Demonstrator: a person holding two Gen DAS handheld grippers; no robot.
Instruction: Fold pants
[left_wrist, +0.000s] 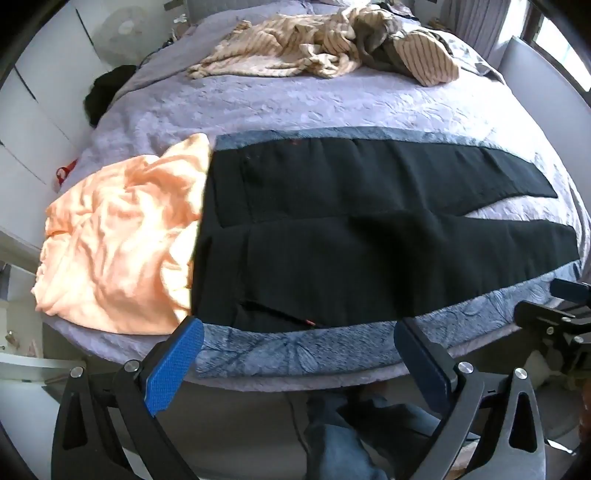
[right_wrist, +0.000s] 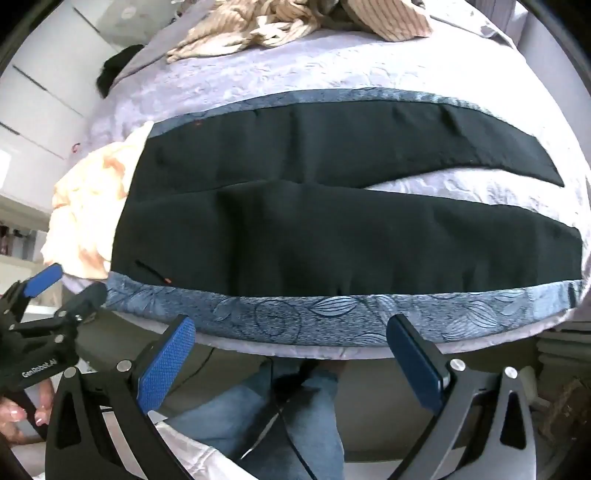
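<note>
Black pants (left_wrist: 332, 229) lie flat on the bed, waist at the left, both legs stretched to the right with a gap between them. They also show in the right wrist view (right_wrist: 332, 229). My left gripper (left_wrist: 299, 332) is open and empty, hovering at the bed's near edge just below the waist and pocket. My right gripper (right_wrist: 291, 328) is open and empty, hovering at the near edge below the near leg. In the right wrist view the left gripper (right_wrist: 62, 284) shows at the left.
A blue patterned runner (left_wrist: 295, 350) lies under the pants on a lavender bedspread (left_wrist: 258, 107). A peach garment (left_wrist: 118, 240) lies crumpled left of the waist. Striped beige clothes (left_wrist: 332, 44) are piled at the far end. White cabinets (left_wrist: 37, 92) stand at left.
</note>
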